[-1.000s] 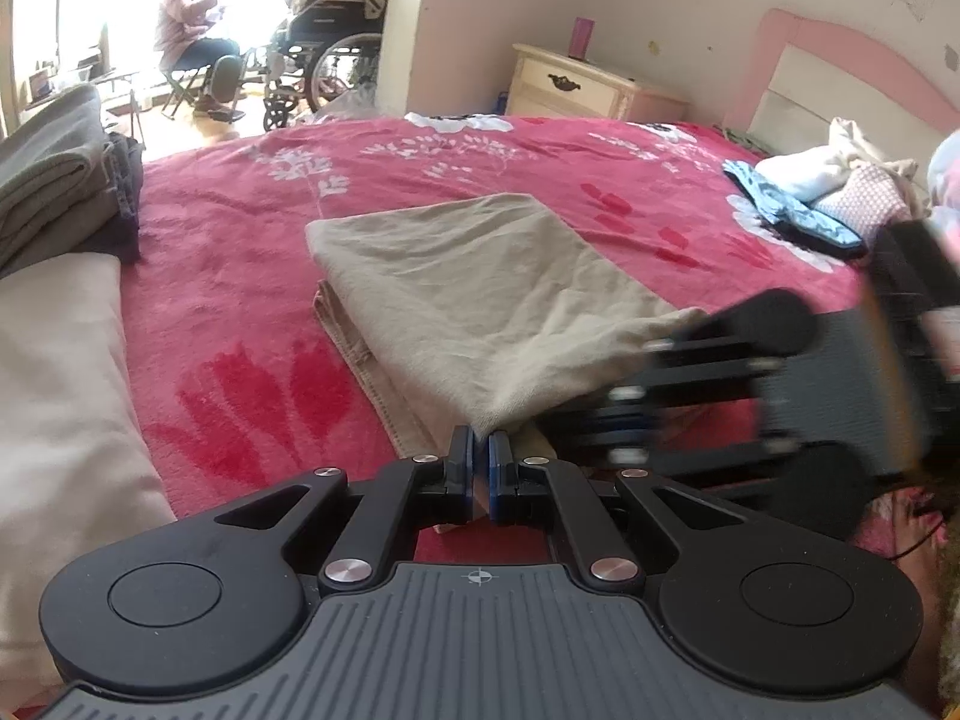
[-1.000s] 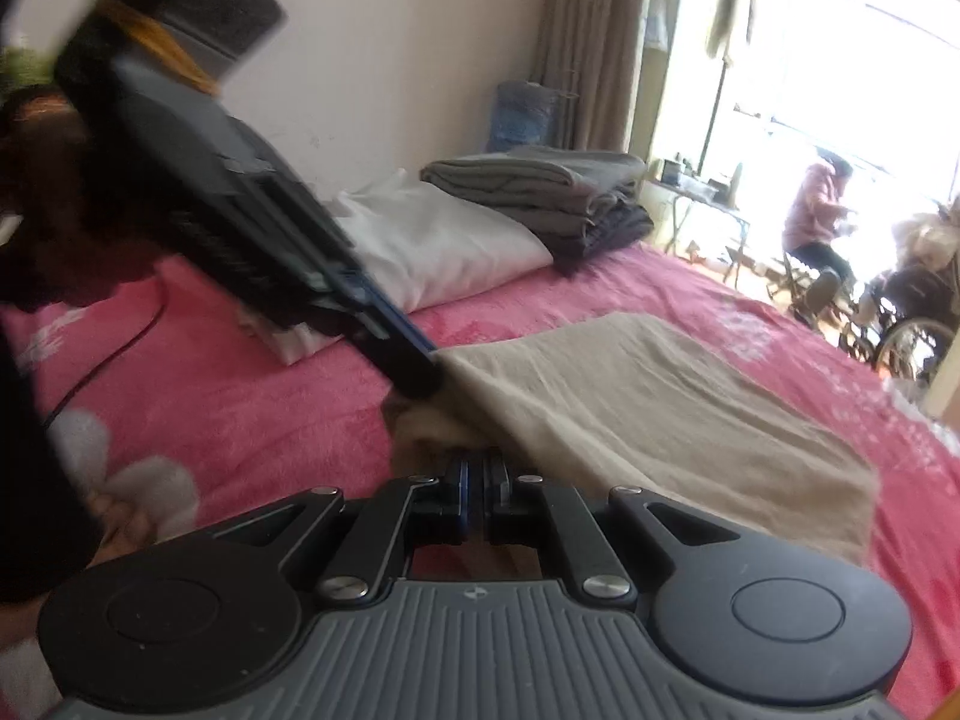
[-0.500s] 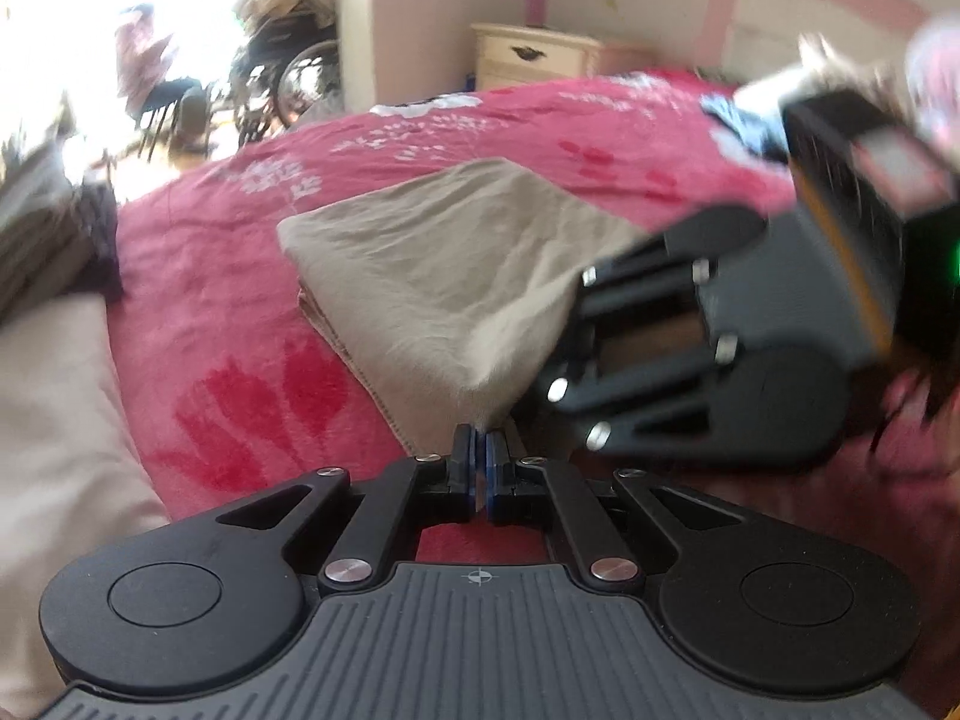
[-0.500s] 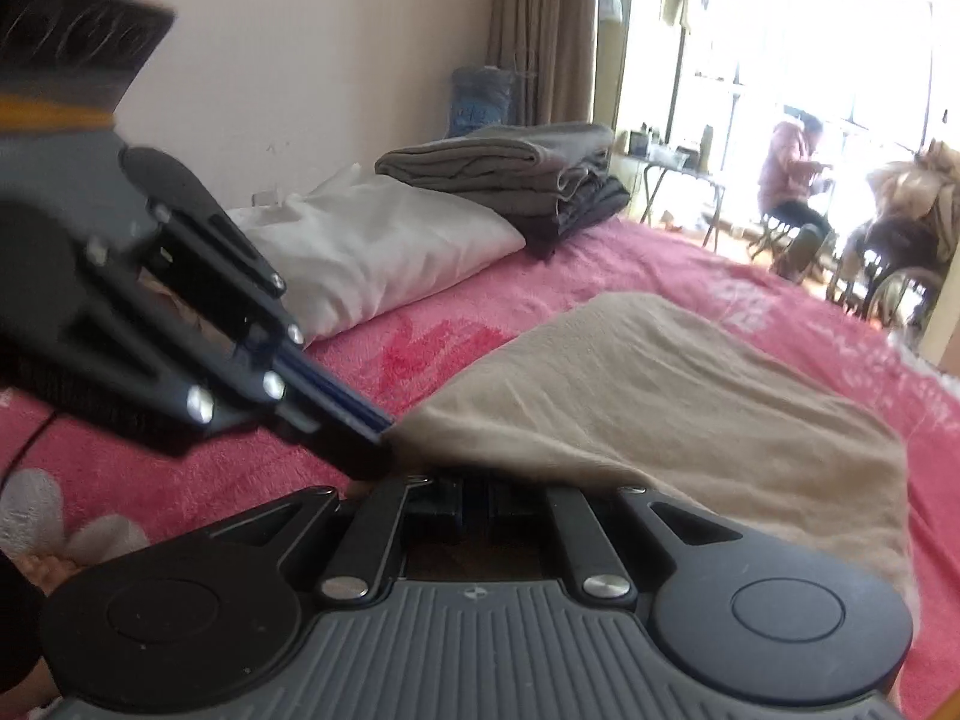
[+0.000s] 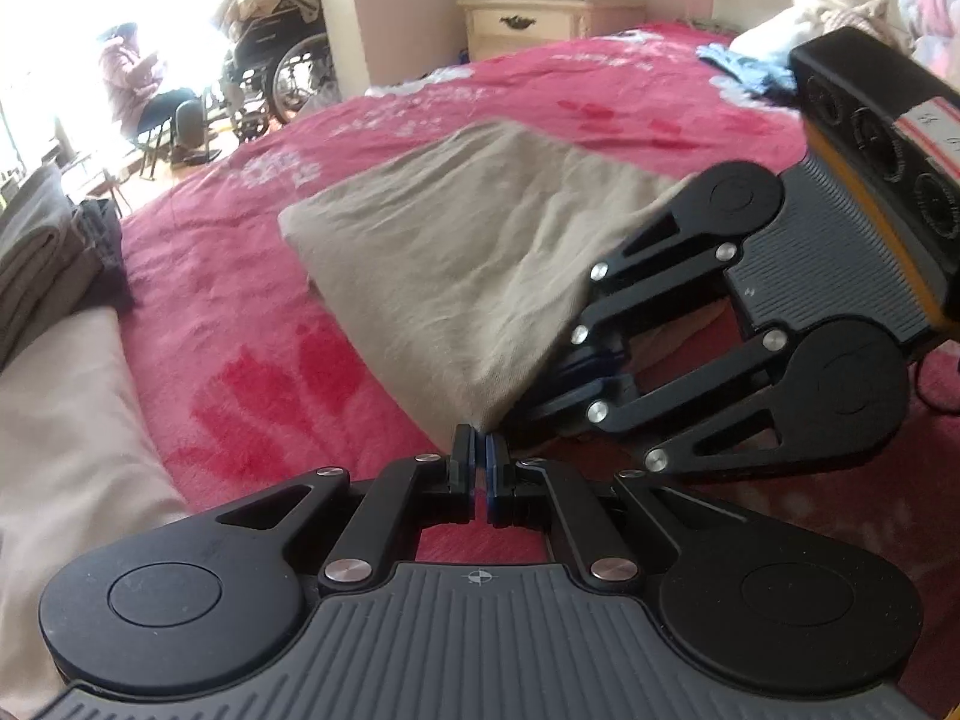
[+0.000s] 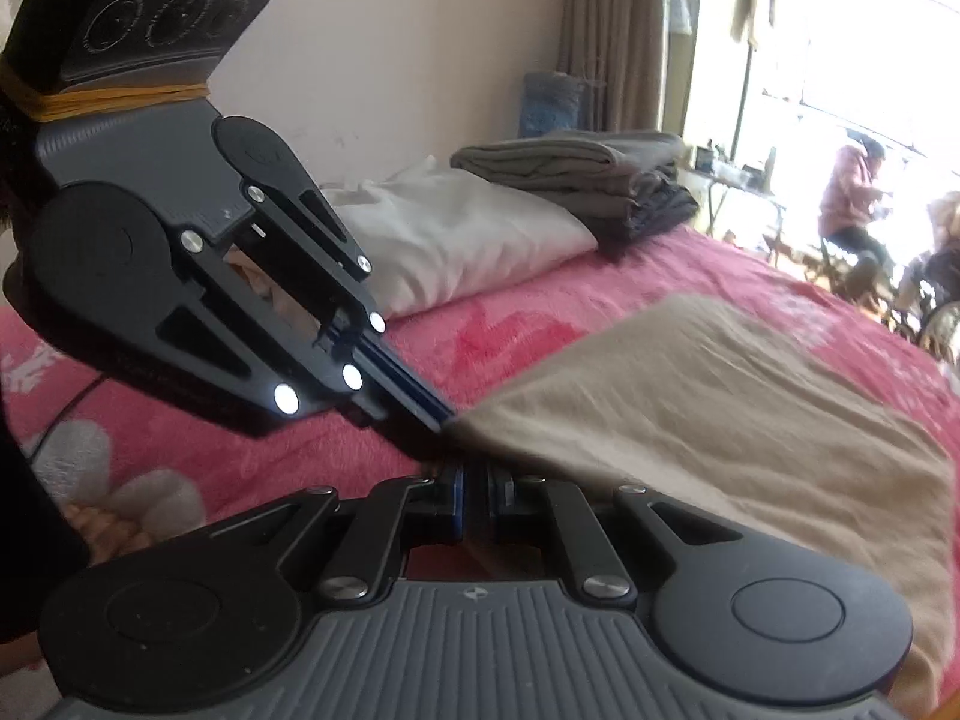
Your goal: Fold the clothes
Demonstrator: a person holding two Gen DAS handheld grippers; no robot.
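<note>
One tan garment (image 5: 468, 252), a soft, slightly wrinkled woven cloth folded into a rough rectangle, lies on the bed (image 5: 252, 360), its near corner lifted off the cover. Both tools have hold of that corner. The left gripper (image 5: 478, 456) has its jaws clenched on the very tip of the cloth, and the right gripper (image 5: 585, 360), just beside it and angled in from the side, has its jaws closed on the adjoining edge. From the right wrist view the same tan sheet (image 6: 720, 408) spreads away toward the window, while the left tool (image 6: 420, 402) reaches in diagonally to touch its corner and the right tool's (image 6: 474, 498) jaws sit pressed together at the hem.

The bed is covered with a fuzzy pink-red blanket printed with darker red and white flowers. Along its side rests one plump white pillow (image 6: 456, 240), smooth and creased, and against it a stack of folded grey clothes (image 6: 582, 174), thick and neatly layered. A loose heap of pale and blue laundry (image 5: 774, 54) sits by the headboard. Beyond the bed stand one cream nightstand (image 5: 540, 18), a wheelchair (image 5: 276, 66) piled with fabric, and a seated person in pink (image 5: 141, 84) by the bright window.
</note>
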